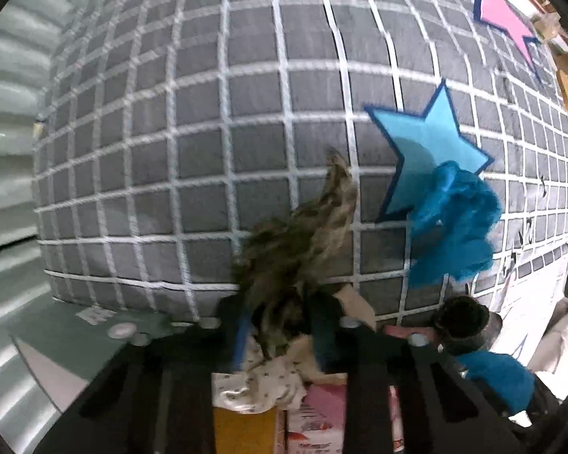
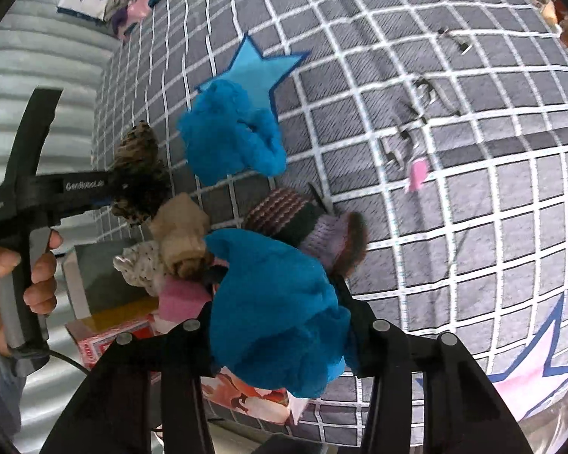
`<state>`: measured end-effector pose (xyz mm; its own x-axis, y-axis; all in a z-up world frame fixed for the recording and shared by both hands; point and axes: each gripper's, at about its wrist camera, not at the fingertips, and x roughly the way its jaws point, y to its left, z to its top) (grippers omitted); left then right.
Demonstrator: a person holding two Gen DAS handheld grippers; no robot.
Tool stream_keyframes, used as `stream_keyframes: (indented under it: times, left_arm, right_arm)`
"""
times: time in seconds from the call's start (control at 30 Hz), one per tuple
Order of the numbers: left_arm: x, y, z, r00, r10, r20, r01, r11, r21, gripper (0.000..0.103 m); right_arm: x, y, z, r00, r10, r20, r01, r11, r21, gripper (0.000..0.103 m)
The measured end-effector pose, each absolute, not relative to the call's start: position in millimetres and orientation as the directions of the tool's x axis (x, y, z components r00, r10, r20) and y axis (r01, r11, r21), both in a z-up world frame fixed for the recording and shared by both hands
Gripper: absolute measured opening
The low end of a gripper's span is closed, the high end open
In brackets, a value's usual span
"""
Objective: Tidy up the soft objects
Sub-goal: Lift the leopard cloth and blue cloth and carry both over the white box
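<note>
blue fuzzy sock (image 2: 280, 314) sits pinched in the closed right gripper (image 2: 280, 340). left gripper (image 1: 284, 336) is clamped on a mottled brown sock (image 1: 295, 242) above the checked blanket (image 1: 193, 121).

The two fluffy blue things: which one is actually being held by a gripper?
The nearer blue one, clamped in the right gripper. The other blue one lies loose on the checked bedspread, overlapping the blue star.

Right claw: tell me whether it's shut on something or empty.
Shut on something. In the right wrist view, the right claw is closed around a blue fuzzy sock, which bulges out between its fingers.
</note>
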<state>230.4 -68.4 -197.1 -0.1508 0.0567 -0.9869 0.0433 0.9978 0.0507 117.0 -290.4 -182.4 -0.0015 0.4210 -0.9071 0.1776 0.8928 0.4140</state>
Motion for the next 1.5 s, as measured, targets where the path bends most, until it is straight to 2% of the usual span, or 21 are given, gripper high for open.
stream_keyframes:
  times: [0.47, 1.13, 1.5]
  left_arm:
    - [220.5, -56.3, -121.3, -0.012, 0.026, -1.0, 0.089, 0.996, 0.025, 0.018]
    - [169.8, -21.4, -34.0, 0.19, -0.047, -0.981, 0.016, 0.999, -0.044, 0.018]
    - [142.0, 7.3, 9.9, 0.254, -0.031, -0.967, -0.001, 0.999, -0.033, 0.018]
  right_arm:
    - [116.8, -297.6, -152.8, 0.061, 0.38, -0.923, 0.147, 0.911, 0.385, 0.048]
    - [137.1, -239.0, -78.7, 0.136, 0.323, -0.937, -0.105, 0.945, 0.311, 0.048]
    - [138.7, -198.7, -32.8, 0.175, 0.301, -0.938, -0.244, 0.936, 0.255, 0.048]
